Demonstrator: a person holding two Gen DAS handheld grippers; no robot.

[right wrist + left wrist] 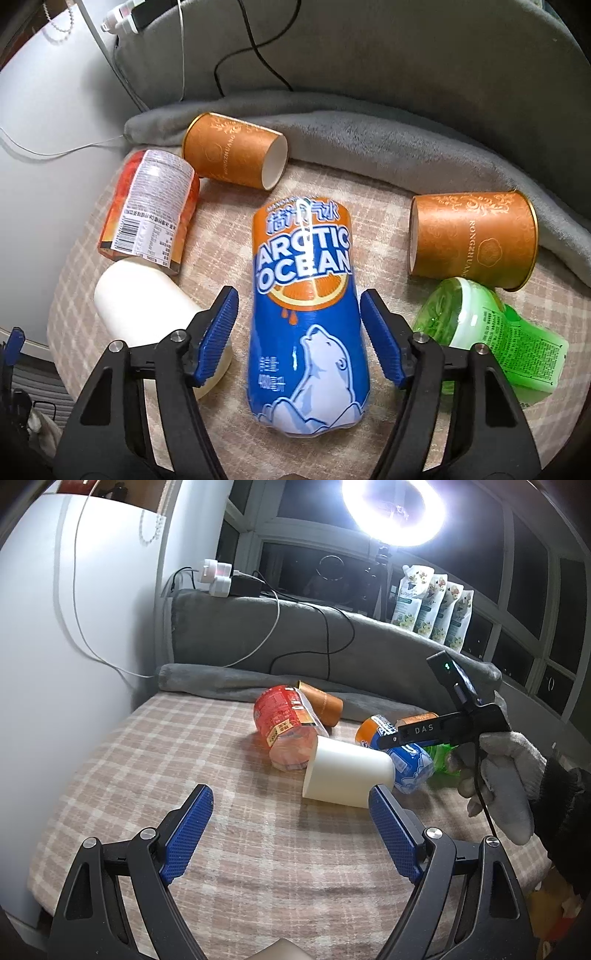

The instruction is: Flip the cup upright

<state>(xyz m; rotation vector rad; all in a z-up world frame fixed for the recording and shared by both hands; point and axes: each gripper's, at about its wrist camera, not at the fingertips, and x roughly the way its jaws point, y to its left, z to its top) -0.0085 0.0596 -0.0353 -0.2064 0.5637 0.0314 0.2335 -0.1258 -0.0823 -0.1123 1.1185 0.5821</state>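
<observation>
Several cups and containers lie on their sides on a checked cloth. A white cup (347, 775) lies just ahead of my open left gripper (290, 812), its base near the right blue pad; it also shows in the right wrist view (144, 317). My right gripper (299, 328) is open, its pads either side of a blue and orange "Arctic Ocean" bottle (304, 314) without touching it. Two orange paper cups (236, 151) (472, 240) lie on their sides further back. In the left wrist view the right gripper's body (443, 731) hovers over the blue bottle (410, 764).
A red labelled jar (151, 210) and a green container (484, 332) lie beside the bottle. A rolled grey blanket (369, 147) borders the far edge, with cables and a power strip (221, 578) behind. A white wall stands left; a ring light (395, 509) glares above.
</observation>
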